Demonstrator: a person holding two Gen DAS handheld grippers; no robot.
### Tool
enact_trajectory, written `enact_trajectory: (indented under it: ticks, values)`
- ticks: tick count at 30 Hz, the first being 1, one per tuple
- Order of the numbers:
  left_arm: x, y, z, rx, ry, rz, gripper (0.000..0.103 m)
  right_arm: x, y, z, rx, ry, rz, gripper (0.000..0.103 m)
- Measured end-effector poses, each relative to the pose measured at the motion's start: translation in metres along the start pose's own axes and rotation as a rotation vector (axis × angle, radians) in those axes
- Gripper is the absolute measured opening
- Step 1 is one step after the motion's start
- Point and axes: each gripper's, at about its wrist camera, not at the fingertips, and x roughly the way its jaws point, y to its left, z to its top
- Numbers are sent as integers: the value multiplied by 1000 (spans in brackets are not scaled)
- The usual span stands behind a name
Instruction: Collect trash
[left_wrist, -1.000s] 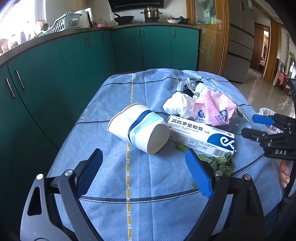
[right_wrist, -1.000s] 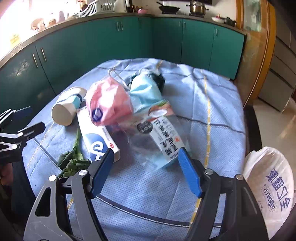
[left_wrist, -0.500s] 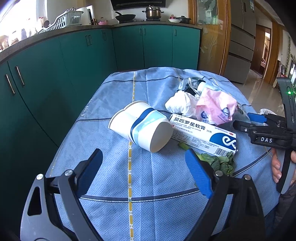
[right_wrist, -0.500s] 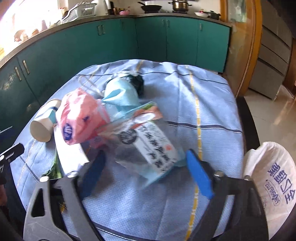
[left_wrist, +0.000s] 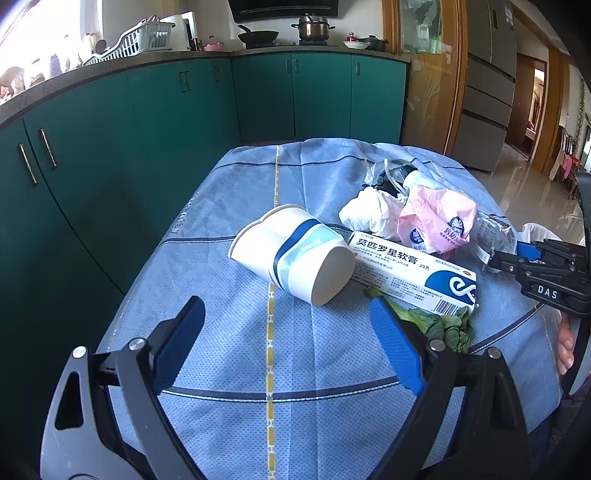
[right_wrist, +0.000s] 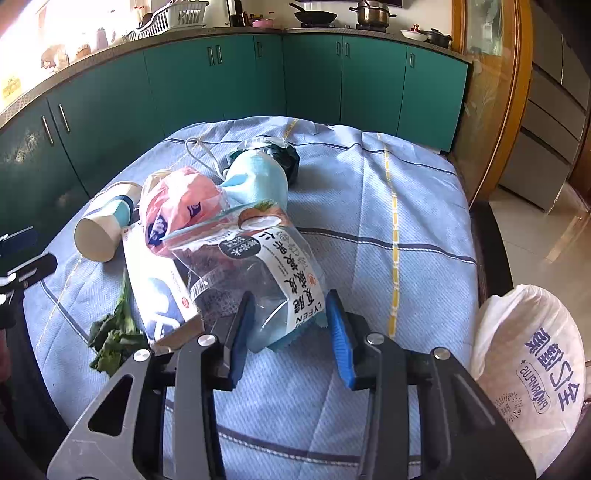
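My right gripper (right_wrist: 290, 332) is closing its jaws on the near end of a clear snack bag (right_wrist: 273, 266), and both blue pads touch its sides. Beside that bag lie a pink plastic bag (right_wrist: 177, 210), a light blue bag (right_wrist: 258, 181), a white ointment box (right_wrist: 159, 280), a tipped paper cup (right_wrist: 107, 225) and green leaves (right_wrist: 114, 332). My left gripper (left_wrist: 286, 314) hangs open above the tablecloth, a little short of the cup (left_wrist: 295, 266) and the box (left_wrist: 410, 273), with nothing between its fingers.
A blue tablecloth (left_wrist: 258, 369) covers the table. A white printed plastic bag (right_wrist: 528, 354) hangs off the table's right edge. Crumpled white tissue (left_wrist: 369, 214) lies behind the box. Green cabinets (left_wrist: 166, 129) curve round the back and left.
My right gripper moved forward over the snack bag and its jaws narrowed from wide open onto the bag's end. The left gripper kept still and open.
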Motion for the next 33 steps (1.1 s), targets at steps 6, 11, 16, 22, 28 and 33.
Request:
enact_trajectory:
  ticks: [6, 11, 16, 22, 28, 33]
  values:
    - [1, -1, 0, -4, 6, 0, 91, -3, -1, -4, 0, 1, -20, 40]
    - [-3, -2, 0, 3, -6, 5, 91, -8, -3, -6, 12, -10, -20, 40]
    - [-5, 7, 4, -37, -11, -3, 92, -6, -4, -7, 17, -1, -17, 40]
    - [18, 14, 18, -122, 46, -54, 93, -3, -4, -6, 20, 5, -18, 40]
    - [49, 2, 37, -129, 86, -30, 93, -2, -8, -6, 42, -5, -21, 57]
    - [71, -6, 44, -173, 148, -19, 93, -1, -12, -5, 66, -17, -25, 71]
